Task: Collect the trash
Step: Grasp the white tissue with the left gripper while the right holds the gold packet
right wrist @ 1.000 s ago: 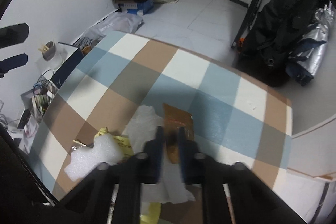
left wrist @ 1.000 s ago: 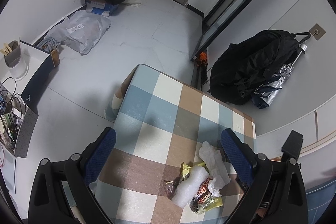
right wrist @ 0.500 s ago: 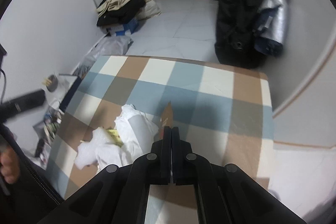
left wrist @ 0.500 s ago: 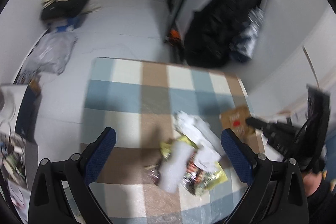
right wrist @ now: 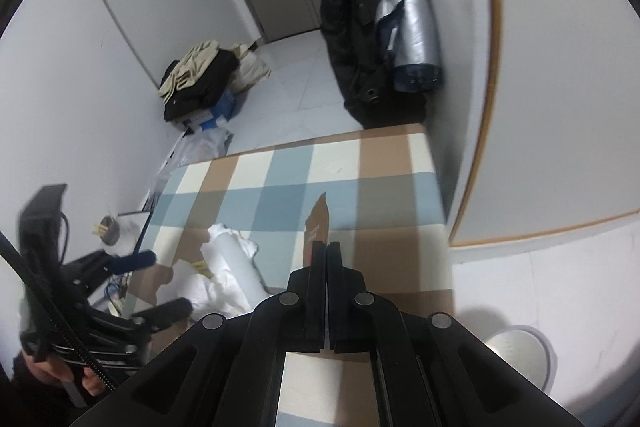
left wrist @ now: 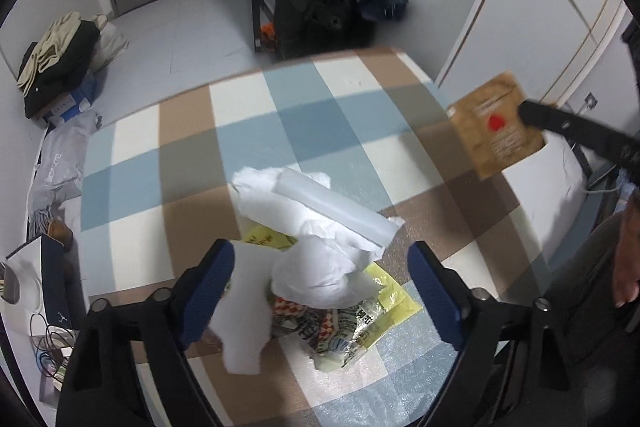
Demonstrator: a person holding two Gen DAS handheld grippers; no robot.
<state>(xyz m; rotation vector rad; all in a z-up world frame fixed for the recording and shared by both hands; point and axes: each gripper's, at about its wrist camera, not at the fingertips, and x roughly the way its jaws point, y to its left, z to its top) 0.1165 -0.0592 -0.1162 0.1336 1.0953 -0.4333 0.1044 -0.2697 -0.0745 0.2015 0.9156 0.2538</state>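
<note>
In the left wrist view the left tongs (left wrist: 320,291) hang wide open over the checked surface (left wrist: 256,131), their blue pads either side of a trash heap: crumpled white tissue (left wrist: 320,267), a pale foam strip (left wrist: 332,203) lying slantwise across it, and yellow and printed snack wrappers (left wrist: 352,319) underneath. A white foam piece (left wrist: 244,311) lies just inside the left pad; whether they touch cannot be told. Off the surface's right edge, the right tongs (left wrist: 524,113) pinch a brown paper wrapper (left wrist: 492,127) with a red mark, held in the air. In the right wrist view the right tongs (right wrist: 327,247) are clamped on that brown wrapper (right wrist: 319,223), seen edge-on and upright above the surface (right wrist: 288,179); the tissue heap (right wrist: 224,267) sits to the left, with the left tongs (right wrist: 156,279) beside it, and a round grey bin (right wrist: 520,351) stands on the floor at lower right
</note>
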